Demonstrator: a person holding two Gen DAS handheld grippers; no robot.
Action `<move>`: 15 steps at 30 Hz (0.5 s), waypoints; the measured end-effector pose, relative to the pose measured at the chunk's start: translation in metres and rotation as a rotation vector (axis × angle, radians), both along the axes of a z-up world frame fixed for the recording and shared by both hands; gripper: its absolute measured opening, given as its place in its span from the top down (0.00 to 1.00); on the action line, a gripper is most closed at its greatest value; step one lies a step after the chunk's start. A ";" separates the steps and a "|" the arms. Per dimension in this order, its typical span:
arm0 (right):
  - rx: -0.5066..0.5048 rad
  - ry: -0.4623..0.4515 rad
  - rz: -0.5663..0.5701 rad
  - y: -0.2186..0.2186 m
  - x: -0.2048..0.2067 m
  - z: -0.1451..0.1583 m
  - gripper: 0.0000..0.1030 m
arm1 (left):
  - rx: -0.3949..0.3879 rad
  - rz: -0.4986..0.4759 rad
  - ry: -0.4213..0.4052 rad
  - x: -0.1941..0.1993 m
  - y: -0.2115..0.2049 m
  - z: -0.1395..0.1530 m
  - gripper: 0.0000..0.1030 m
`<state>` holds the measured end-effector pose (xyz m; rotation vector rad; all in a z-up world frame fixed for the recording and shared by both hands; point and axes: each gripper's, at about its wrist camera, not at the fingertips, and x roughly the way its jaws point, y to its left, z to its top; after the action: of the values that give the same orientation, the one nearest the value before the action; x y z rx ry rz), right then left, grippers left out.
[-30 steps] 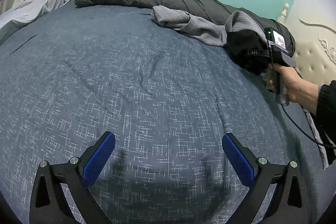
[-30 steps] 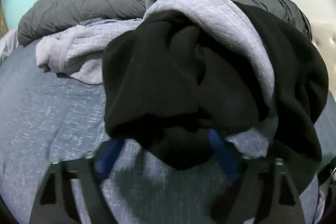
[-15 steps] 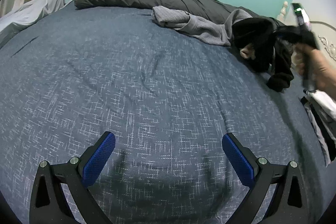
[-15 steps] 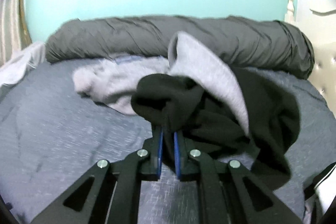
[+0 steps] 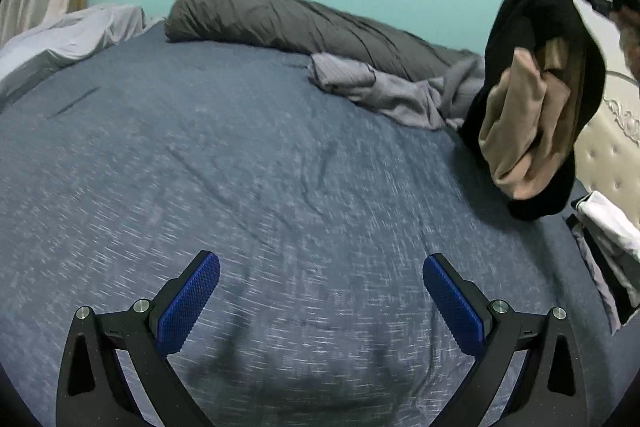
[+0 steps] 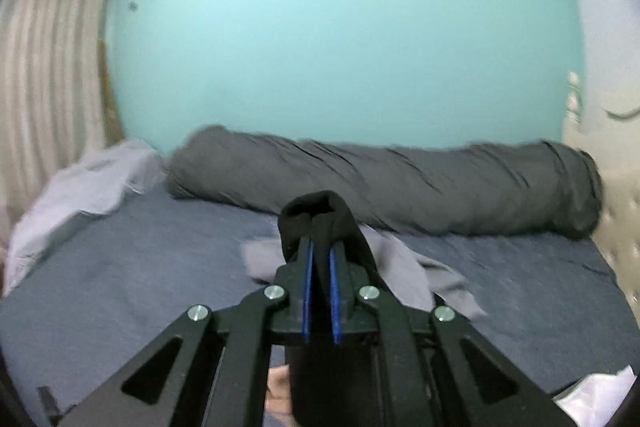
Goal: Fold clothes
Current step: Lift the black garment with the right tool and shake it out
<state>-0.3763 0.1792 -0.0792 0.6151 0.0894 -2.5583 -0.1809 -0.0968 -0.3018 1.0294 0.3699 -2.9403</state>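
Left wrist view: we noted the right gripper (image 6: 320,263), jaws pinching the black garment (image 5: 536,99), had lifted it off the bed (image 5: 240,167); left gripper (image 5: 320,299) jaws spread—unfolded, ready for spreading.

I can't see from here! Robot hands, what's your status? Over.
Left gripper open, hovering over bare bedspread. Right gripper shut on black garment, lifted clear of bed, tan lining showing. Grey garment lies crumpled beyond, not in the way.
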 end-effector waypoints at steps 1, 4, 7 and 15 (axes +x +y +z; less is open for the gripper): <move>-0.007 0.009 0.017 -0.006 0.006 0.010 0.93 | -0.002 0.011 0.005 0.003 -0.005 0.002 0.00; -0.029 0.037 0.070 -0.023 0.025 0.039 0.93 | 0.003 0.045 0.012 0.011 -0.022 0.007 0.00; -0.024 0.030 0.109 -0.042 0.036 0.050 0.93 | 0.001 0.075 0.022 0.016 -0.035 0.011 0.00; 0.141 -0.193 0.066 -0.085 0.029 -0.086 0.92 | -0.011 0.102 0.023 0.024 -0.055 0.009 0.00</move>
<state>-0.3477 0.0946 -0.1655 0.8938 0.2219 -2.4300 -0.1574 -0.1515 -0.2926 0.9463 0.3946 -2.8625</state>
